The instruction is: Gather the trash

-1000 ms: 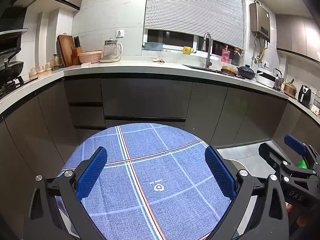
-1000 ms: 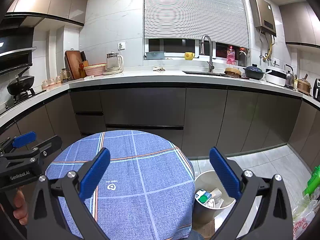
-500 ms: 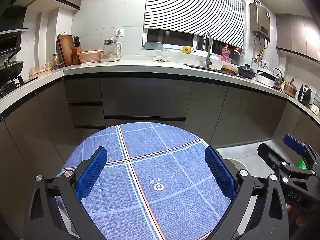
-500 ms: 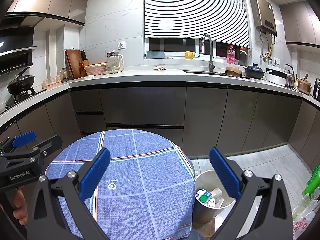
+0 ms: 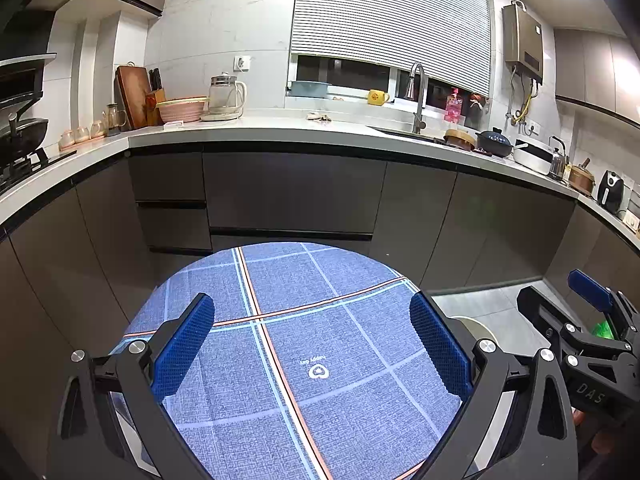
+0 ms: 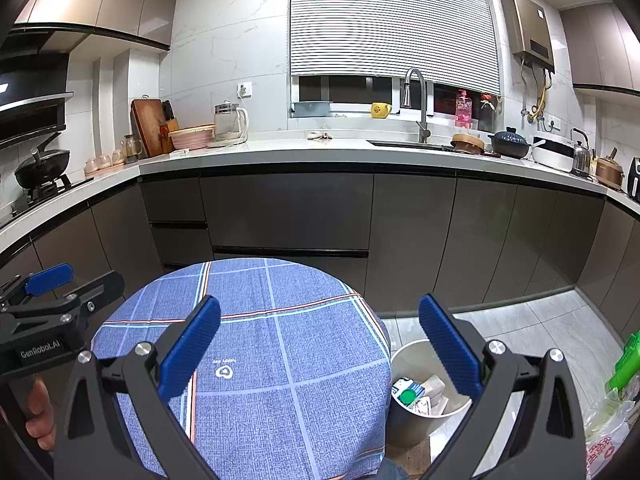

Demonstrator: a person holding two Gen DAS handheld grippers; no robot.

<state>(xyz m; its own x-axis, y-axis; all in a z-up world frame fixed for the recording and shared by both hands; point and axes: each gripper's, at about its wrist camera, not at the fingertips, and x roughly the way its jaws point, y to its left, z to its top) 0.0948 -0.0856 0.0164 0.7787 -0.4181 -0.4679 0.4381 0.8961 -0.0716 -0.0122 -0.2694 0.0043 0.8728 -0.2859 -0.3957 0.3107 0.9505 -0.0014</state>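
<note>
Both grippers are spread wide with nothing between the blue pads. The left gripper (image 5: 312,344) hangs over the round table, its fingers framing the blue plaid tablecloth (image 5: 352,412), and the right gripper (image 6: 320,344) sits the same way, jaws gaping, nothing held. From the right wrist view you can read "GenRobot.AI" on the side of the left gripper (image 6: 44,316), with a bit of the person's hand (image 6: 40,416) wrapped round its handle. On the other side, the left wrist view shows "DAS" printed on the right gripper (image 5: 588,344).

The tablecloth has a little white heart logo (image 6: 225,372) with tiny text under it, which looks like "happy day" but it's upside down and small, so not certain.

The trash is already sitting in the white bin (image 6: 404,360) on the floor just right of the table: a carton with a green cap (image 6: 408,394) and some pale cartons packed next to it, print too small to read. At the far right edge there's a plastic bag (image 6: 604,440) with red lettering I can't make out, and something bright green (image 6: 626,360) above it.

Further back, the counter has a glass kettle (image 6: 230,124), yellow mug (image 6: 380,109) on the sill, faucet (image 6: 416,100) and a pink bottle (image 6: 464,110).
</note>
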